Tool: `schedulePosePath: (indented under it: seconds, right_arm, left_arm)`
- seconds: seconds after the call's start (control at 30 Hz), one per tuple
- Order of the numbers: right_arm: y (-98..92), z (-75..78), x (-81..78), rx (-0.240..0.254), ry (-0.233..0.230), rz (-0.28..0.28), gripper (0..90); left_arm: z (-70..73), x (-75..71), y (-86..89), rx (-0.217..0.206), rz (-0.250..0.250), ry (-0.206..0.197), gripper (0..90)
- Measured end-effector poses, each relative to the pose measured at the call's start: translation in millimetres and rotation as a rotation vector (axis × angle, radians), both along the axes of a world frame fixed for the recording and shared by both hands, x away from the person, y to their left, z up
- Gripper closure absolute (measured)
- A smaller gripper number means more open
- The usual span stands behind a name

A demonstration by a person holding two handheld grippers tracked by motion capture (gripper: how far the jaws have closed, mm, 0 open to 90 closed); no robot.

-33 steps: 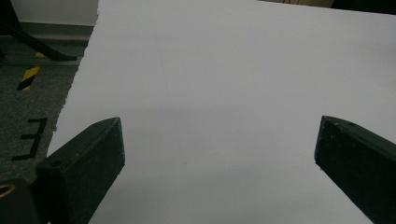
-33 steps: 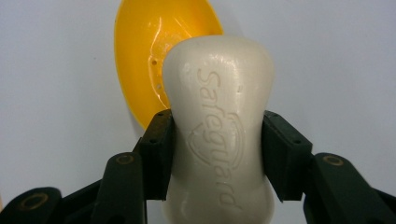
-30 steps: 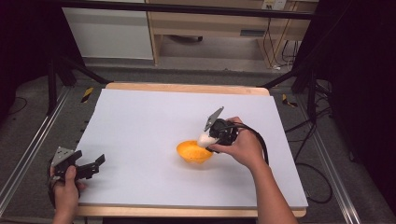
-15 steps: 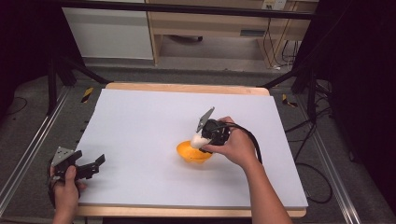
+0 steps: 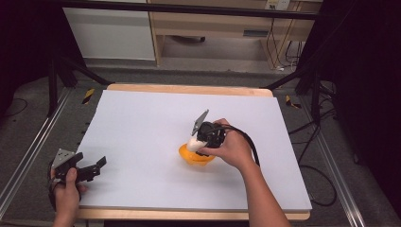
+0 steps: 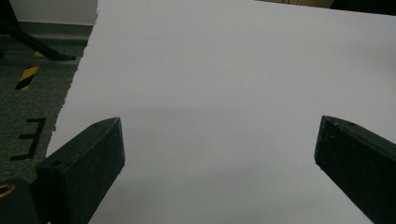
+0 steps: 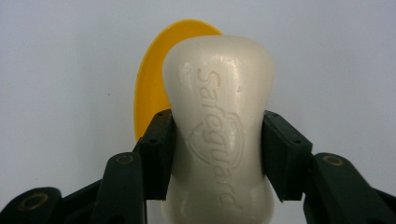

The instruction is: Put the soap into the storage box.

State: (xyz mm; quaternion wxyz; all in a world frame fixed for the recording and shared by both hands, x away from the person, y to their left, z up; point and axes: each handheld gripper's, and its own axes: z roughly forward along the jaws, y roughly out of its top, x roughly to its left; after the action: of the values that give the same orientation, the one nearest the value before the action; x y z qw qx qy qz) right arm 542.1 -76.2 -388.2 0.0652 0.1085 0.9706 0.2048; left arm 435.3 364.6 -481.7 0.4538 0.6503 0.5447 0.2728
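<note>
Soap (image 5: 194, 143), a pale bar, sits pinched in the right gripper (image 5: 196, 142) in the high view, right over the orange bowl (image 5: 195, 156) near the middle of the white table (image 5: 142, 123). The right hand (image 5: 231, 150) wraps the gripper body, its cable looping back past the wrist, and the forearm comes in from the near edge. At the near left corner of the table the left hand (image 5: 66, 189) holds the left gripper (image 5: 97, 165), whose jaws stand spread and point right across the sheet, well apart from the bowl.

Left gripper view: both black jaws rise wide apart from the bottom corners with nothing between them, just bare white table (image 6: 224, 93) ahead. Grey floor (image 6: 28, 70) with a yellow-black tape mark lies off the table's left edge.

Right gripper view: the two jaws of the right gripper (image 7: 217, 149) press on the narrow waist of the soap (image 7: 218, 126), one on each side. The bar stands lengthwise away from the camera, its stamped brand lettering facing up. Behind its far left part shows the rim of the bowl (image 7: 149, 88), partly hidden by the bar; whether soap and bowl touch I cannot tell. White table (image 7: 65, 70) surrounds both.
</note>
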Motion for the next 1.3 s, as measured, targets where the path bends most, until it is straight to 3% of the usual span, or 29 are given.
schedulePosePath:
  seconds: [0.9,1.23,1.3]
  right_arm:
    - [9.7,-17.6,5.7,-0.037,0.013,0.032,49.6]
    - [7.7,-20.3,5.0,-0.033,0.042,0.032,47.6]
    - [6.0,-18.0,5.0,-0.003,0.047,0.04,45.8]
  left_arm:
    - [0.0,0.0,-0.7,0.008,-0.002,-0.001,1.2]
    - [0.0,-0.1,-0.8,0.008,-0.001,-0.002,1.2]
    - [0.0,-0.1,-0.8,0.009,-0.002,-0.001,1.2]
